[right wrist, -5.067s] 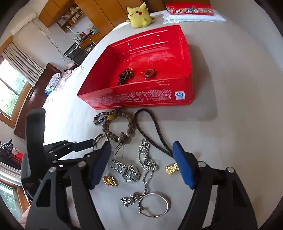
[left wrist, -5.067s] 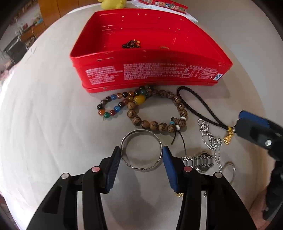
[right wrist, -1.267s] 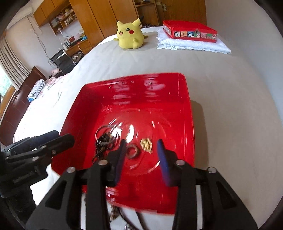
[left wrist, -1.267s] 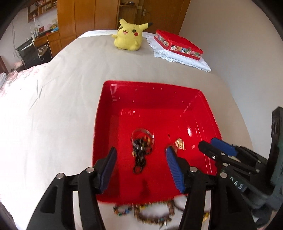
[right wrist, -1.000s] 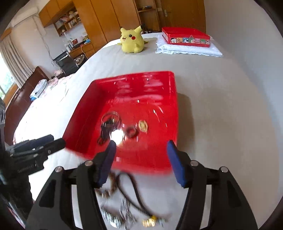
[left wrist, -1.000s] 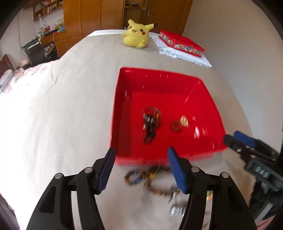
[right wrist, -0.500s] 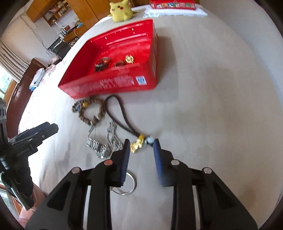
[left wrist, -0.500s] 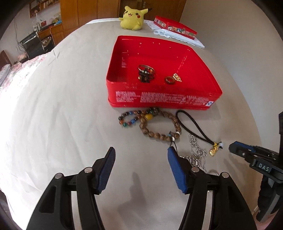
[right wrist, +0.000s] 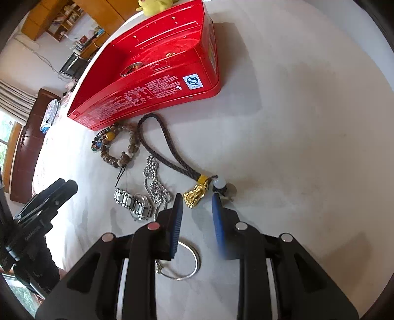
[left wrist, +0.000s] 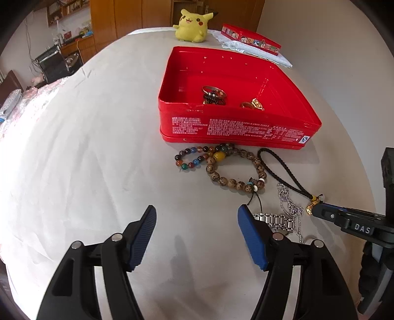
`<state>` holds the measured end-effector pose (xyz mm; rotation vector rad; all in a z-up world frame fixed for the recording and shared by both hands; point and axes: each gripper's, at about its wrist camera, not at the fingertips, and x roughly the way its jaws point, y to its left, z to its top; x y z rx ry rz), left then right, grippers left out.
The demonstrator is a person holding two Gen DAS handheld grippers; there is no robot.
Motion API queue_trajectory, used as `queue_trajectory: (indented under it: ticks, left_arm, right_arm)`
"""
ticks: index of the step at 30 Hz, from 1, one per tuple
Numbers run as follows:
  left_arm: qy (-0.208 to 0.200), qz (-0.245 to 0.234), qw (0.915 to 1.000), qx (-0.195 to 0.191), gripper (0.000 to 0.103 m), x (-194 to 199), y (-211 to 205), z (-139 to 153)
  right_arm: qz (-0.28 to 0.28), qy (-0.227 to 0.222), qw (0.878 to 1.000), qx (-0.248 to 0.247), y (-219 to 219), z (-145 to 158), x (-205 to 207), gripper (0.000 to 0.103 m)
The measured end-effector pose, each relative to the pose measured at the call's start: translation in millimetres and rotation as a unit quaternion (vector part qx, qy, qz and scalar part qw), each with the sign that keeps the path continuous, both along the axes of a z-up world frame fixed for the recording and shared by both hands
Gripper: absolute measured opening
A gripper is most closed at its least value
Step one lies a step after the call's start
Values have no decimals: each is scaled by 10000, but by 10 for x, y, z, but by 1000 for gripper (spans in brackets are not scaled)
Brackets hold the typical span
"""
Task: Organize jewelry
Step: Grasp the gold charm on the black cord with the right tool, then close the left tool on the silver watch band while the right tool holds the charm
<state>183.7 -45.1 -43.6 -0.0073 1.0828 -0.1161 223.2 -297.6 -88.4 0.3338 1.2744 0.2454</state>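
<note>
A broad surface draped in a pale cloth filled most of the left wrist view, daylight falling evenly across it. At its far end sat a yellow Pikachu plush beside a flat red box with cartoon panels resting on a white lace-edged cloth. Behind stood orange-brown wooden cabinets and open bookshelves, with a plain pale wall on the right. To the far left, a black office chair stood near a desk. The right wrist view showed dark wooden furniture and a curtained window at left.
</note>
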Motion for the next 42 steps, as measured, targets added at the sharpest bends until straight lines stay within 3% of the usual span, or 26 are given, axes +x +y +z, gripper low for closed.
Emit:
queue_trajectory:
  ticks: [7,10,15,20,26,32,37,39,42]
  left_arm:
    - [186,-87,9997,-122,70,20,6,-55]
    - [403,-229,9983,-348,70,-1,-48,-97]
    - [747,-328,9956,-471,70,-50,-282,-187]
    - [894,-128,9953,-350,70,-21,-549,-297]
    - [866,-123,9960,-198,70,38,-703,-403]
    - [911,-274,9945,-441,70,27,-760,-407]
    - [789,-384,9958,-258,70,28,-792,-438]
    - [775,-546,9955,-67,65,7,-810,-445]
    - [866,-573,9946,-81,59,56,-823,-446]
  right_arm:
    - [64,-123,9994,-305,117,-31,99,23]
    - [154,-270,9981,-540,165,-29,102,17]
    - [154,-350,9984,-415,110,-35,109,12]
    - [118,-480,9980,-392,9,-17,122,8]
    - [202,-527,9983,-156,-73,-41,112,8]
    - [255,-560,9981,-58,-142,-16,79,6]
    - [256,-556,9981,-41,-162,-19,64,6]
    - [255,-542,9982,-19,-169,-26,66,6]
    - [254,-532,9983,12,-185,-29,62,6]
